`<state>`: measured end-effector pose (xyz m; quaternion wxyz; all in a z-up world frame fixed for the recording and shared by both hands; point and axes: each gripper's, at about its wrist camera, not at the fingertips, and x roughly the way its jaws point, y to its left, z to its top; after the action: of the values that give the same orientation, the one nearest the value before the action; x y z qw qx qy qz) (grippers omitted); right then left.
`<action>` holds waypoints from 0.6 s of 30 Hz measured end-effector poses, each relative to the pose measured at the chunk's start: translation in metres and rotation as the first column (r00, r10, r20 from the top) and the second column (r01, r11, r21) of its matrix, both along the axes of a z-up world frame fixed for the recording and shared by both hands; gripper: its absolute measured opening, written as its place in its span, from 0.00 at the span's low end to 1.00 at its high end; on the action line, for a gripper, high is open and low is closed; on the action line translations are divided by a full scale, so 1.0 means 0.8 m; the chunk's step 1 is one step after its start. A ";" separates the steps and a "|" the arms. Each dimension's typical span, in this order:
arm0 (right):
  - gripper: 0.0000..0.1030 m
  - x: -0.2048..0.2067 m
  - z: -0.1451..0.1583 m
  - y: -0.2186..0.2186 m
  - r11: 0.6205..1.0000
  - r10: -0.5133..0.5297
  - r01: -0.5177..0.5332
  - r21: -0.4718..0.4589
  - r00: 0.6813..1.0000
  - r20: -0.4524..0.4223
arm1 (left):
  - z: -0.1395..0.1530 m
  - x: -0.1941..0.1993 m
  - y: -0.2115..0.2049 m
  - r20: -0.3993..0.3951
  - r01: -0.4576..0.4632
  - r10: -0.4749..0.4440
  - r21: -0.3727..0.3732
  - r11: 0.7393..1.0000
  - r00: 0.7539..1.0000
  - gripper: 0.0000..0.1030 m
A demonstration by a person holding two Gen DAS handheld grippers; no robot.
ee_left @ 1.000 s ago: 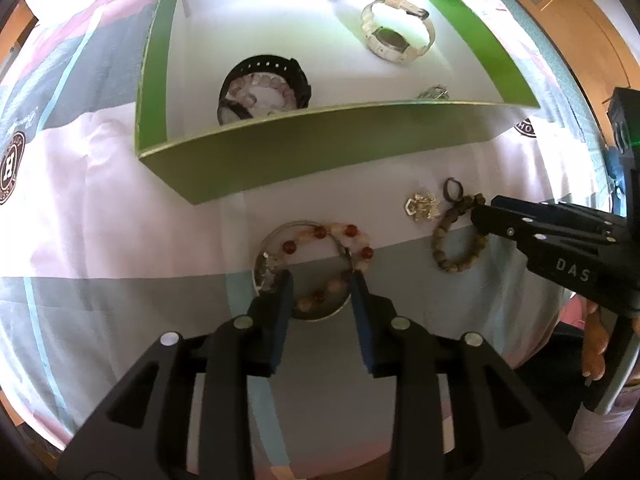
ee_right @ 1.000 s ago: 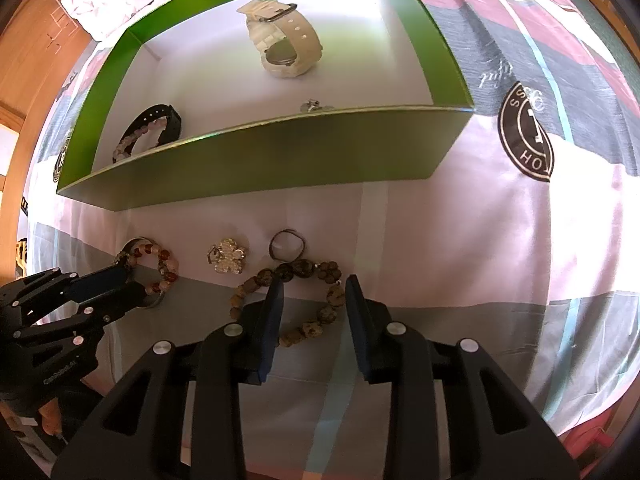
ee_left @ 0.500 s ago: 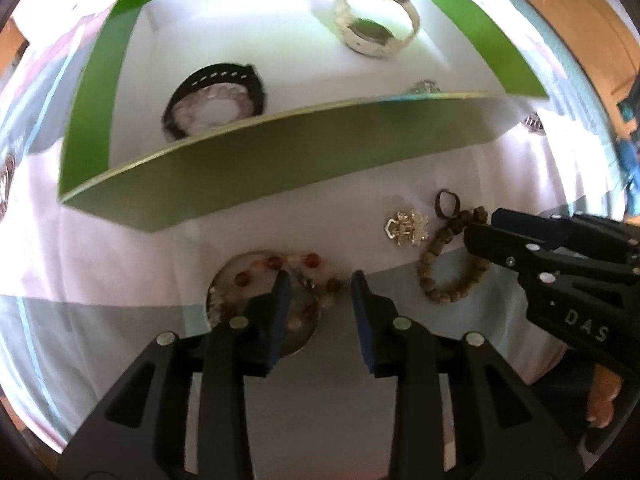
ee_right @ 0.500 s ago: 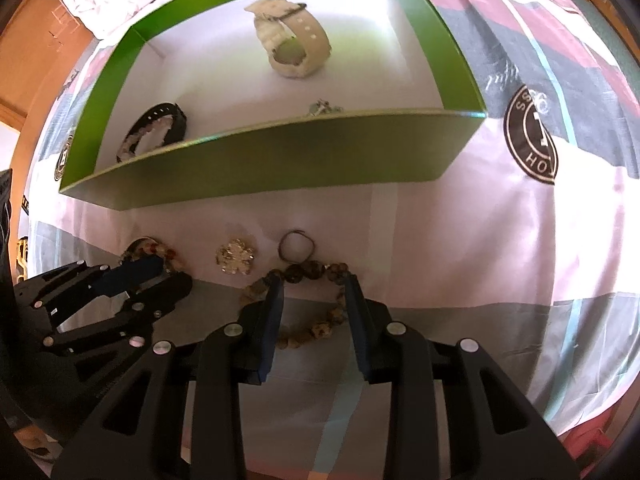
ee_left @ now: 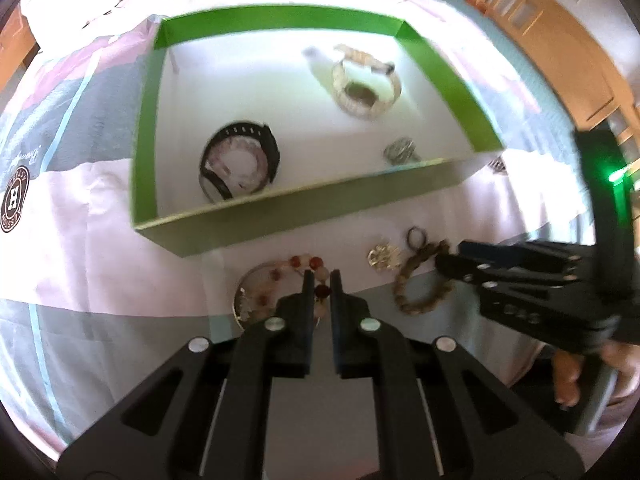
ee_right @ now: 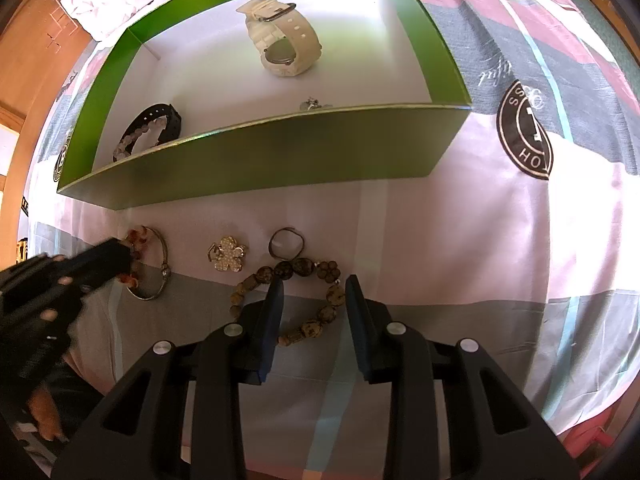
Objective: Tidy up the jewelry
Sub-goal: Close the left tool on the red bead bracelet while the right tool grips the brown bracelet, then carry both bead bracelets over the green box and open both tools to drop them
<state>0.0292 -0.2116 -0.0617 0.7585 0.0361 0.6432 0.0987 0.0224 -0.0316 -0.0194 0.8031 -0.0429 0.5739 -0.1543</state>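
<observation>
**Left gripper pinching the red bead bracelet**

Left gripper [ee_left: 320, 280] squeezed nearly shut, jaws just closed in, with a red bead of the red bead bracelet [ee_left: 298, 266] caught between the tips. Bracelet lying partly over a silver bangle [ee_left: 242, 300], right under and a bit left of those tips. Both resting on the striped bedsheet [ee_left: 80, 280].

Right gripper [ee_right: 313, 288] held partly open, pointing down at the brown bead bracelet [ee_right: 296, 272]. One side of that bracelet sitting between the two fingers, other side hidden behind the left one. Pads not pressing on it, as far as can be seen. Little ring [ee_right: 286, 242] just past the tips, flower brooch [ee_right: 228, 254] a bit to the left.

Green box [ee_right: 260, 160] farther ahead of both grippers, open on top, white inside. In it: a cream watch [ee_right: 284, 42] at the far side, a black watch [ee_right: 158, 124] with a pale bead bracelet [ee_left: 238, 160] tucked inside its loop, and a small silver piece [ee_left: 402, 150] close to the near wall.

A hand [ee_left: 568, 376] seen low on the right, behind the right gripper's handle.
</observation>
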 end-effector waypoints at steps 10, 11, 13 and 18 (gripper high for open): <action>0.31 -0.009 -0.019 0.023 0.990 0.083 -0.086 -0.113 0.996 -0.026 | 0.021 -0.007 0.035 0.028 -0.010 0.012 -0.063 0.998 1.000 0.07; 0.29 -0.010 -0.018 0.025 0.989 0.089 -0.091 -0.117 0.996 -0.019 | 0.021 -0.005 0.033 0.027 -0.010 0.012 -0.061 0.998 1.000 0.07; 0.10 -0.011 -0.015 0.028 0.990 0.091 -0.092 -0.108 0.996 -0.013 | 0.021 -0.004 0.029 0.028 -0.007 0.009 -0.058 0.998 1.000 0.07; 0.10 -0.020 0.008 0.039 0.988 0.112 -0.104 -0.116 0.992 0.065 | 0.022 -0.006 0.031 0.039 -0.010 0.012 -0.041 0.999 0.999 0.07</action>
<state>0.0132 -0.1803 -0.0552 0.7751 -0.0453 0.6214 0.1044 0.0178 -0.0070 -0.0021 0.8140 -0.0595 0.5545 -0.1625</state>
